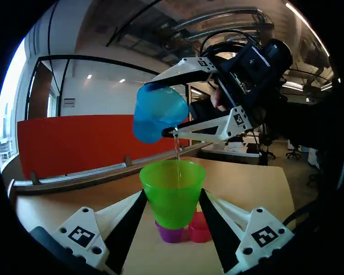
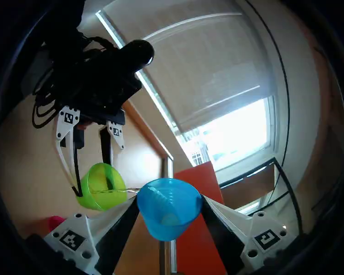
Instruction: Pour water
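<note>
Two cups met over a thin thread of water. The green cup [image 1: 172,183] stood upright between the fingers of the left tongs [image 1: 173,204]. Both dark pads pressed against its sides, a firm pinch just under the rim.

In the left gripper view, the blue cup [image 1: 159,114] hung above the green cup and slightly to its left. It was tipped far over, with its mouth turned down toward the green cup. The right tongs [image 1: 157,109] pinched it across the body, one white finger along its upper side and the other beneath. A hand [image 1: 216,98] showed behind those fingers.

A stream of water [image 1: 177,151] fell from the blue cup's lip into the green cup's open mouth. The two cups were apart, joined by the water alone.

Just below the green cup's base were a purple cup [image 1: 169,233] and a pink cup [image 1: 199,230], side by side on the pale worktop [image 1: 245,178]. Whether the green cup touched them could not be told.

Behind the green cup, a red panel [image 1: 80,142] ran along the worktop's far edge.

In the right gripper view the scene lay rolled on its side. There the blue cup sat close beside the green cup, held tight between its own tongs' fingers, and the water crossed the small gap between the two rims.
</note>
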The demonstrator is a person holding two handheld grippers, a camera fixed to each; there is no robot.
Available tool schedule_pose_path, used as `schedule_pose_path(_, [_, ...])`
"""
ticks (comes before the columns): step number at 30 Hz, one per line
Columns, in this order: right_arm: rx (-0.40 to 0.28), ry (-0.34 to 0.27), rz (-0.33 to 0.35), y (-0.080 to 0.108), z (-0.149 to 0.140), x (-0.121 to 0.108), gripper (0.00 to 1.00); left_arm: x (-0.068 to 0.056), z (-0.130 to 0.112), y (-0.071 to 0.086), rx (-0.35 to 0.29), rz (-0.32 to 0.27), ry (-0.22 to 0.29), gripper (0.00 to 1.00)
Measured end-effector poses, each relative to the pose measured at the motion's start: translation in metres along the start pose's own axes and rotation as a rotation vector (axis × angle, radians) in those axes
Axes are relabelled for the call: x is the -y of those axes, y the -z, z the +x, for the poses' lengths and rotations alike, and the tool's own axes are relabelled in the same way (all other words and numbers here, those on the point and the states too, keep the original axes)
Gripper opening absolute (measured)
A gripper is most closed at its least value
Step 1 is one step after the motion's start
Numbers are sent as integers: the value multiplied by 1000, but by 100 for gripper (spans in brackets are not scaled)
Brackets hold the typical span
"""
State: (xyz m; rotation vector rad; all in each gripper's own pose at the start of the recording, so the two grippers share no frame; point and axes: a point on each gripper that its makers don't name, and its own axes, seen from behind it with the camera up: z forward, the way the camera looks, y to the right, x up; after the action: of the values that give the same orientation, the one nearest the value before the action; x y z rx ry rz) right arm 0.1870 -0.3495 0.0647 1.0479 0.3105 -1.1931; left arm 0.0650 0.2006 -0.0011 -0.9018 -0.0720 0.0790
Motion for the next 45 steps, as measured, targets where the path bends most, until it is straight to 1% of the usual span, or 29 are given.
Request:
schedule_pose_path(24, [17, 61, -4, -2, -3, -4, 94, -2, 1, -1, -4, -4, 1, 81])
schedule_pose_path(45, [19, 99, -11, -3, -2, -6, 93, -2, 0, -2, -3, -6, -4, 81])
